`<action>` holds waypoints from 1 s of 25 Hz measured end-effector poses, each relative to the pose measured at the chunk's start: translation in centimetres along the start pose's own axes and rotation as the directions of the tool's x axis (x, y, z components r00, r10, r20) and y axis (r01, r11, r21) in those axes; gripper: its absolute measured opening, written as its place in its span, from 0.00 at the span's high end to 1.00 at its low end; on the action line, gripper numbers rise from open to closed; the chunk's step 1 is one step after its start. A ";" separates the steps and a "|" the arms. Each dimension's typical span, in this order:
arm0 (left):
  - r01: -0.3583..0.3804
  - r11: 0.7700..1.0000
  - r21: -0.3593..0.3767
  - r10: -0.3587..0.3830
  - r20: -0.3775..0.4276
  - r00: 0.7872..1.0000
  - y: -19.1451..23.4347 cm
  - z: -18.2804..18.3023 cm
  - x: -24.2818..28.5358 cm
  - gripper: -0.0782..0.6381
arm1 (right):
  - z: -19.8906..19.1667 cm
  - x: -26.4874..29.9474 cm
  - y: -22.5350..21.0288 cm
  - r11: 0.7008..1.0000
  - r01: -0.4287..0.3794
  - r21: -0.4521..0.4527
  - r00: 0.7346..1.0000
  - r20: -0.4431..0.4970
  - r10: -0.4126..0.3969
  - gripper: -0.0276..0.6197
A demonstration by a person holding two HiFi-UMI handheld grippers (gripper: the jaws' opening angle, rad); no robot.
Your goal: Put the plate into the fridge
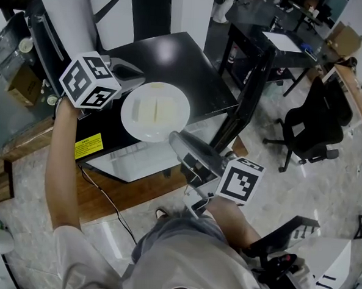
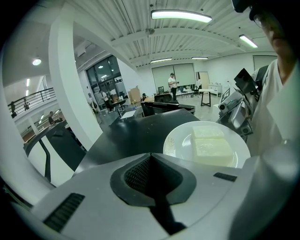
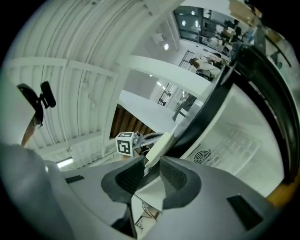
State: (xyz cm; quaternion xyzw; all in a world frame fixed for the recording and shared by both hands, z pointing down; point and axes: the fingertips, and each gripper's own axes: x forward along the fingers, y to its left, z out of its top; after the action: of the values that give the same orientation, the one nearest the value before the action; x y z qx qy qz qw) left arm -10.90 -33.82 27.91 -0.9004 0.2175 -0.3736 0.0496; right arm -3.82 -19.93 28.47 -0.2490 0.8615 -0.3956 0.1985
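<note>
White plate [image 1: 131,116] carrying two pale slabs [image 1: 155,110] over the black top [image 1: 180,61], right gripper [image 1: 176,137] clamped on its near rim (plate edge-on between the jaws), left gripper [image 1: 136,80] closed, empty, just left of the plate.

No text, brand or number can be read in any view. A yellow label [image 1: 88,146] on the side of the black appliance [image 1: 174,61] carries dark print that is too small to make out. The left marker cube [image 1: 90,80] and the right marker cube [image 1: 240,181] bear only black-and-white square patterns, with no letters or digits.
</note>
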 end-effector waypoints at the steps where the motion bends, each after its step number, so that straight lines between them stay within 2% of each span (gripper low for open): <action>1: 0.001 1.000 -0.001 -0.001 0.003 1.000 0.1 0.0 0.0 0.87 | 0.0 0.2 0.0 1.000 -0.009 0.023 1.000 -0.001 0.009 0.79; 3: 0.008 1.000 -0.004 -0.008 0.010 1.000 0.1 0.1 0.0 0.87 | 0.2 0.4 0.0 0.998 -0.020 0.060 1.000 0.004 0.020 0.80; 5: 0.018 1.000 -0.002 -0.018 0.016 1.000 0.0 0.1 0.0 0.87 | 0.3 0.6 -0.3 0.988 -0.043 0.152 0.999 0.018 0.040 0.82; 8: 0.027 1.000 0.002 -0.027 0.021 0.999 -0.1 0.0 0.1 0.87 | 0.2 1.1 -0.6 0.951 -0.079 0.298 0.997 0.032 0.072 0.83; 12: 0.024 1.000 0.001 -0.024 0.030 0.999 0.1 0.2 0.2 0.87 | 0.1 1.6 -0.8 0.910 -0.098 0.403 0.995 0.037 0.091 0.85; 17: 0.017 1.000 0.001 -0.017 0.047 0.999 0.4 0.2 0.1 0.87 | 0.1 1.6 -1.0 0.901 -0.106 0.420 0.994 0.047 0.095 0.87; 22: -0.053 0.999 -0.009 0.054 0.079 0.995 1.0 0.4 -0.9 0.87 | -0.2 1.2 -0.9 0.929 -0.093 0.359 0.996 0.040 0.084 0.90; 25: -0.110 0.994 -0.007 0.110 0.092 0.990 1.1 0.8 -2.2 0.87 | -0.3 1.0 -0.7 0.935 -0.090 0.344 0.996 0.043 0.080 0.91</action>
State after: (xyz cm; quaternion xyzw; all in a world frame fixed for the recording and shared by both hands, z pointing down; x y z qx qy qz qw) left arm -12.07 -33.95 25.61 -0.9033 0.2647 -0.3281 0.0792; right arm -4.62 -20.72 29.06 -0.1784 0.7856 -0.5283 0.2681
